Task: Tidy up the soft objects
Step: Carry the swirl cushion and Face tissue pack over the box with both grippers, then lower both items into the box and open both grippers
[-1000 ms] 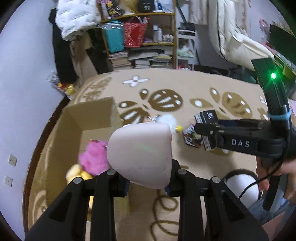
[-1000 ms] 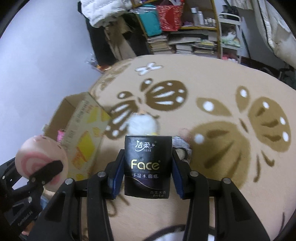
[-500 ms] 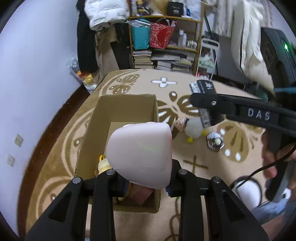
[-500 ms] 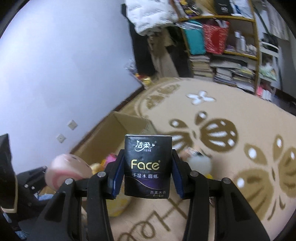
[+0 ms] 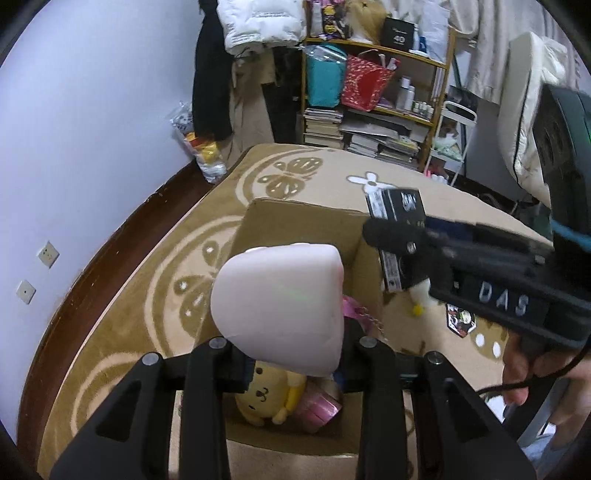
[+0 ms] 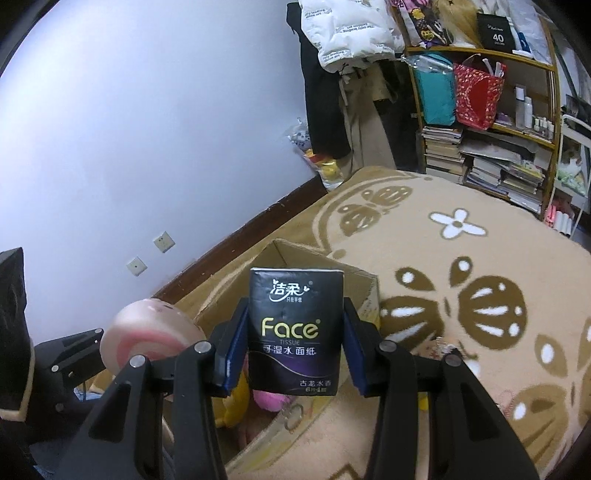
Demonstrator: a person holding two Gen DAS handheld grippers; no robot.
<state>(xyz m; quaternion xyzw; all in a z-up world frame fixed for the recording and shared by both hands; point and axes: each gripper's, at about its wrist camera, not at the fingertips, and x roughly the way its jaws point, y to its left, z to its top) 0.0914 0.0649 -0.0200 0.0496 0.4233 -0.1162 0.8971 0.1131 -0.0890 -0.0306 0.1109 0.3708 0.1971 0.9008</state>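
On a tan patterned rug (image 6: pixel 480 258), left gripper (image 5: pixel 291 354) clamps a smooth pink cushion (image 5: pixel 280 306); right gripper (image 6: pixel 295 347) grips a glossy black tissue pack (image 6: pixel 295 328) above the cardboard box (image 5: pixel 295 221).

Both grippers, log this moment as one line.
left gripper: shut on pink plush | right gripper: shut on tissue pack | both over cardboard box

I can read "Face" and "TISSUE" on the black tissue pack (image 6: pixel 295 330) in the middle of my right view. "DAS" is on the right gripper (image 5: pixel 393 248) in my left view. The black box (image 6: pixel 496 33), upper right, says "40".
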